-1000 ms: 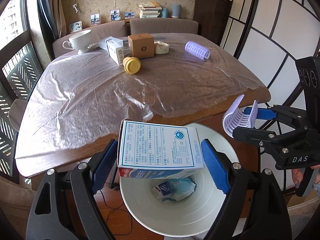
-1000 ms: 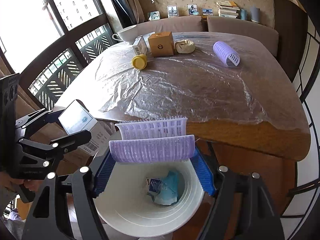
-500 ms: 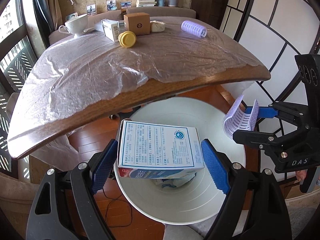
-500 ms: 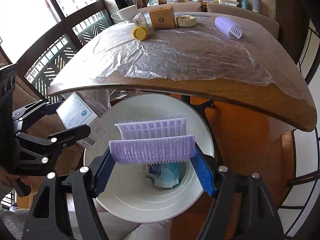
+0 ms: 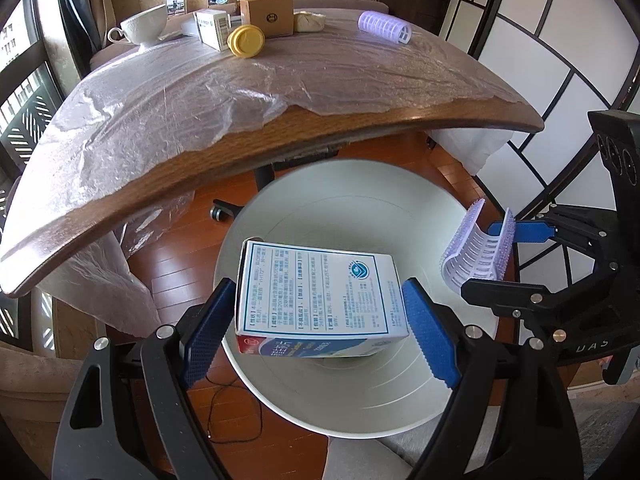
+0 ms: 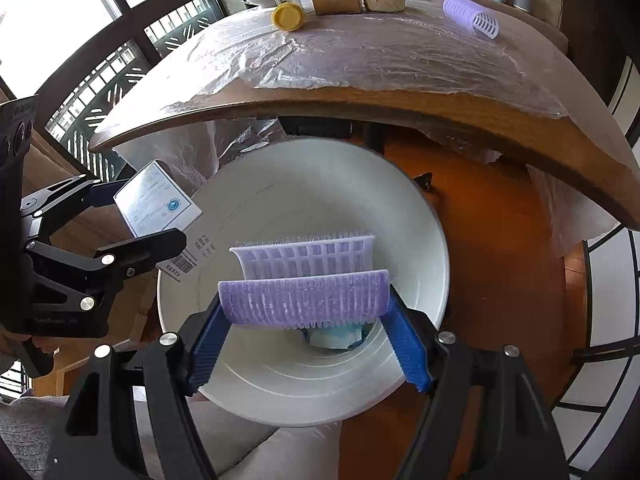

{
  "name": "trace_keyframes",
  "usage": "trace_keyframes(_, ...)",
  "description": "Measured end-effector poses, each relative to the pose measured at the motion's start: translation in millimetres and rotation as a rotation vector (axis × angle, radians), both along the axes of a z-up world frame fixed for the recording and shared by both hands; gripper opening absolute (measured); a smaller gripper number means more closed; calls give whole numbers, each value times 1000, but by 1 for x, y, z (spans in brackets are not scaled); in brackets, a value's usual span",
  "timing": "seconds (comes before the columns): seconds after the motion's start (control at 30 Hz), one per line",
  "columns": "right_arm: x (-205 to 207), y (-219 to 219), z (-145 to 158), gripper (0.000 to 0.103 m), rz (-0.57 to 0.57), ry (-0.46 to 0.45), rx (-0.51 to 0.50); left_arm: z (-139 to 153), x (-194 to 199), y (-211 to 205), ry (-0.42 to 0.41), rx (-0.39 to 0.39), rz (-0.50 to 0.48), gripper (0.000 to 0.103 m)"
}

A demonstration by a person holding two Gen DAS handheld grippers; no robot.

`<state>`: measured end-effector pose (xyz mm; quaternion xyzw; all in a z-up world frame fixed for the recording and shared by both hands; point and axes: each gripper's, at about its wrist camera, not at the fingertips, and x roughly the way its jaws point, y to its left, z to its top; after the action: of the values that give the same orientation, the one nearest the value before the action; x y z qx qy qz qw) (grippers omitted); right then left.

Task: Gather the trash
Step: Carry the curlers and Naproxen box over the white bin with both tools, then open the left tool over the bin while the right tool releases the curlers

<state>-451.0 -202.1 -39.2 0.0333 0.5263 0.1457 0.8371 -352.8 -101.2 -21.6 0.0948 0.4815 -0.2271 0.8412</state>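
White plastic is filling the middle of both wrist views: a round trash bin [image 5: 360, 400] is standing on the wooden floor [image 5: 176, 256] just beside the near edge of the bench [image 5: 280, 132], and every place here is being told against that bin. Directly over its mouth, the left tongs [image 5: 316, 312] are clamping a white medicine box [image 5: 320, 292] with blue print, their blue pads [image 5: 208, 328] pressing on its two short ends while the box is lying nearly flat and slightly tilted. Over the bin's right rim in the left view, the right tongs [image 6: 308, 320] are gripping a split lilac hair roller [image 6: 304, 296] by its ends, its open, bristled halves facing upward and hanging above the bin's interior. Down at the bottom of the bin, a crumpled blue-and-white wrapper [image 6: 336, 338] is lying partly hidden behind the roller. Beyond the bin, on the bench's crinkled clear plastic sheet [image 5: 180, 92], well apart from it at the far edge, a white teacup [image 5: 144, 30], a small white carton [image 5: 212, 28], a yellow lid [image 5: 246, 42], a brown cardboard box [image 5: 268, 16], a pale crumpled wad [image 5: 308, 22] and a second lilac roller [image 5: 384, 28] are sitting in a loose row.
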Motion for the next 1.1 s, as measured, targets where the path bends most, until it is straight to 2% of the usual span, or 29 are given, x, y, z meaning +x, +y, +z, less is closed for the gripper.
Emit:
trace_keyframes(0.5,7,2,-32,72,15,69,-21,-29,5,-3,58,40,-11,85)
trace_keyframes(1.1,17,1,-48,72,44,104,-67,-51,17,-11,102,69,-29,85)
